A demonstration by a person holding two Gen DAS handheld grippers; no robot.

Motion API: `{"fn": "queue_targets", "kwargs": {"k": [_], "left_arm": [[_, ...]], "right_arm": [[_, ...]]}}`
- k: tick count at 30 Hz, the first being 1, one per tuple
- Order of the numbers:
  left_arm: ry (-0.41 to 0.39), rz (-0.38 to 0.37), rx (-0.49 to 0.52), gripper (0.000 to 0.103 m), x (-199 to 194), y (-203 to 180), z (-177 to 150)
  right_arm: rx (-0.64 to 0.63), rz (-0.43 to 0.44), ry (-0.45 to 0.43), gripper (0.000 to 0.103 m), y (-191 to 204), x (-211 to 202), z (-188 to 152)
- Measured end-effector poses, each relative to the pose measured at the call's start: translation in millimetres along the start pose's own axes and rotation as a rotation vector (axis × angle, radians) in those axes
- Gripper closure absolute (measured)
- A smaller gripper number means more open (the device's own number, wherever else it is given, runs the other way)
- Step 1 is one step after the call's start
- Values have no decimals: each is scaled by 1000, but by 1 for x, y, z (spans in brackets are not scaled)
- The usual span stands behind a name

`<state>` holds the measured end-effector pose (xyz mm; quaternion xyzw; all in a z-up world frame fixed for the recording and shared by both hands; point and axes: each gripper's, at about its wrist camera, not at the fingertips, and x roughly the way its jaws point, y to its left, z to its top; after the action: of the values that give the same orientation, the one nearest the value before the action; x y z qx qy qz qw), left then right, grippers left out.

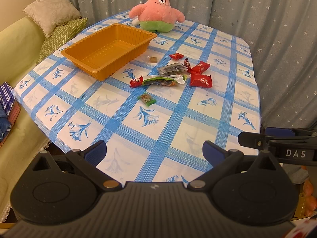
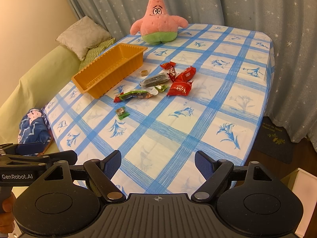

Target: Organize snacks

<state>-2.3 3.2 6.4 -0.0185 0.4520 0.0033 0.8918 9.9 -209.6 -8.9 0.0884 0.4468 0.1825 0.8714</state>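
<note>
Both tongs, the left gripper and the right gripper, are held wide apart and empty over the near table edge. The snacks are scattered well ahead at mid-table, nearest the small green candy. The orange tray is set ahead-left, its long axis angled away, nearer the left gripper. Bare tablecloth is left between.
</note>
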Motion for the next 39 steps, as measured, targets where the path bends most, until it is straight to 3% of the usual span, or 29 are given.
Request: {"fn": "queue_targets", "kwargs": {"k": [39], "left_arm": [[-3, -2, 0, 0, 0, 1, 0]], "right_arm": [[3, 0, 1, 22, -1, 3, 2]]}}
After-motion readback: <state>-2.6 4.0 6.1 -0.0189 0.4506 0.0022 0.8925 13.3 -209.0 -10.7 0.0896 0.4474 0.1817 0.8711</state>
